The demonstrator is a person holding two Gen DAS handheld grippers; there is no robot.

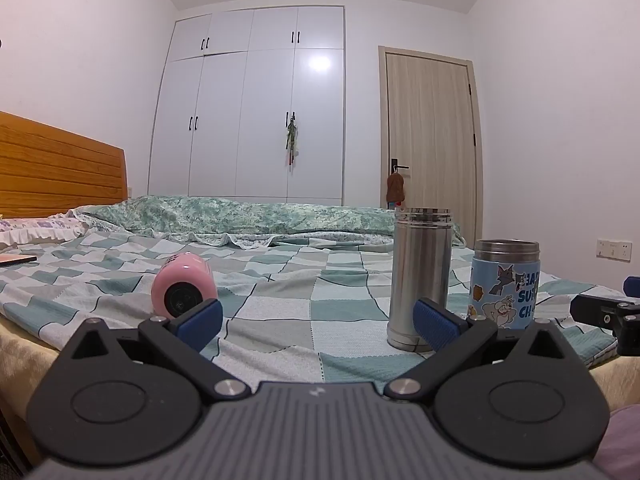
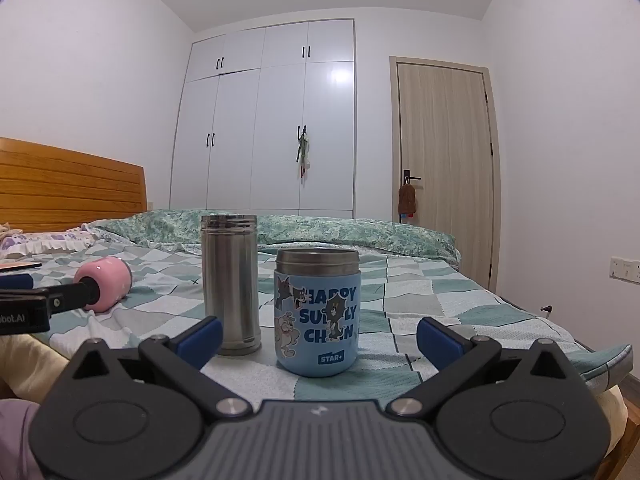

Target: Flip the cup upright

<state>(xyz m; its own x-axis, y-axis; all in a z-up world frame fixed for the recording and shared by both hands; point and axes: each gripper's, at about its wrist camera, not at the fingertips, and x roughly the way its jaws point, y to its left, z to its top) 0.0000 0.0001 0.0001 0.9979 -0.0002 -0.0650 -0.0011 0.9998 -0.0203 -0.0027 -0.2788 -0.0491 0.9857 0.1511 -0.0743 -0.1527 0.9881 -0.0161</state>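
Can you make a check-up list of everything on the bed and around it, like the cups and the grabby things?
Surface: bed with checked teal cover, rumpled.
Job's things: pink cup lying on its side, base toward the left camera.
Clutter: tall steel flask and blue cartoon cup, both upright; flat thing at far left.
Grippers: left gripper and right gripper, jaws wide apart, holding nothing.
Cables: nothing seen.
Surroundings: white wardrobe, wooden door, wooden headboard.

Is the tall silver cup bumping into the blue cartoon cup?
Apart. The left wrist view shows bedsheet between the silver cup and the blue cartoon cup.
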